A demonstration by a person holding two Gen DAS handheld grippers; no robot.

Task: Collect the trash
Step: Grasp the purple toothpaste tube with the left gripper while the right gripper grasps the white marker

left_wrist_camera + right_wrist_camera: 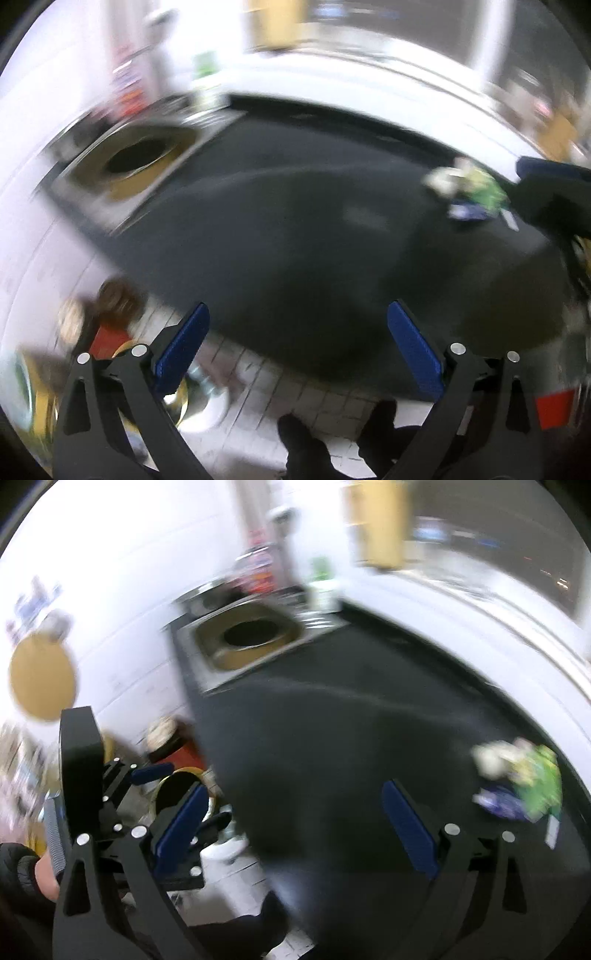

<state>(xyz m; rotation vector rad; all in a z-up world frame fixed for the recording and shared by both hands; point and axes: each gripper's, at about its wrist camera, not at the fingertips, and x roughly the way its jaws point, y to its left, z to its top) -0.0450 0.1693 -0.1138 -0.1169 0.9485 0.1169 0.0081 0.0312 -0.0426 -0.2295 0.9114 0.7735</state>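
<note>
Both views were badly smeared, so we could read no brand, label or writing anywhere, not even on the trash [517,781] itself. We saw it only as a crumpled heap of white, green and blue-purple wrappers lying on the dark desk [332,738], near its far right edge, with a small pale slip just beside it. In the left wrist view the same heap [467,188] lay at the right, partly cut off by a dark blurred shape that we could not identify for certain.

The left gripper [297,347] had its jaws wide apart with nothing between them, over the near edge of the desk. The right gripper [293,827] likewise had its jaws wide and empty, well short of the trash.

At the far left corner of the desk sat a steel sink [251,638] with a dark round opening. Below the desk's left side we made out a tiled floor [295,384], a round bin [184,790] and other clutter too blurred to name. A round tan board [42,679] hung on the white wall.
</note>
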